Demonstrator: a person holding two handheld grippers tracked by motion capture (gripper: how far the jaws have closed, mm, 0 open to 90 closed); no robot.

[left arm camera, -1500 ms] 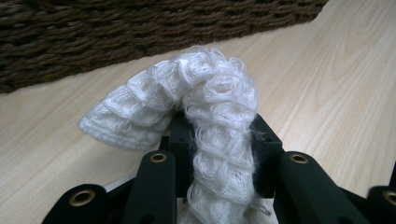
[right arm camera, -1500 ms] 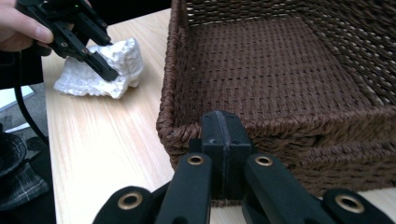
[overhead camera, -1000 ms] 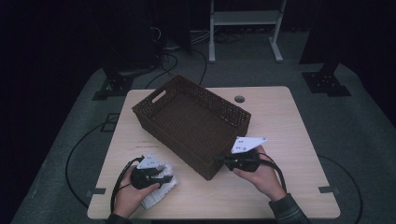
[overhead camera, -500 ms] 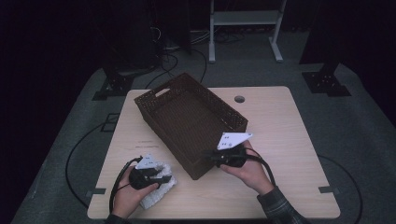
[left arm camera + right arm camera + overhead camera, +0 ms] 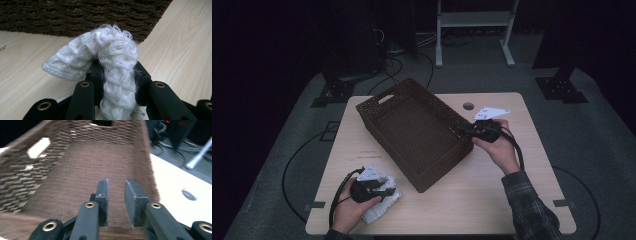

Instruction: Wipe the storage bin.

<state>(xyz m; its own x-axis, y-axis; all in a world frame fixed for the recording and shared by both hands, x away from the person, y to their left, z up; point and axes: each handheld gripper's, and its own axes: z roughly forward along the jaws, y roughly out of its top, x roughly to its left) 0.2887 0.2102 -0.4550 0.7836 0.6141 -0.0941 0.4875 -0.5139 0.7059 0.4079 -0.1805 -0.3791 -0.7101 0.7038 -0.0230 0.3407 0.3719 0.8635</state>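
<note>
One white cloth point(image 5: 110, 72) sits clenched in my left claw point(image 5: 379, 189), just short of the basket's point(image 5: 412, 127) near wall ahead, while my right claw point(image 5: 460, 131), jaws just parting on nothing, hangs over its far rim.

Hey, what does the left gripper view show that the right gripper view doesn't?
Left gripper view alone: a white knitted cloth pinched between the left gripper's jaws, with the basket's outer woven wall behind it. Right gripper view alone: the basket's bare inside with a handle cutout in its far wall, the right gripper with its jaws slightly apart and nothing between them, and a round hole in the tabletop. Both share: the brown wicker basket and the light wooden table.
</note>
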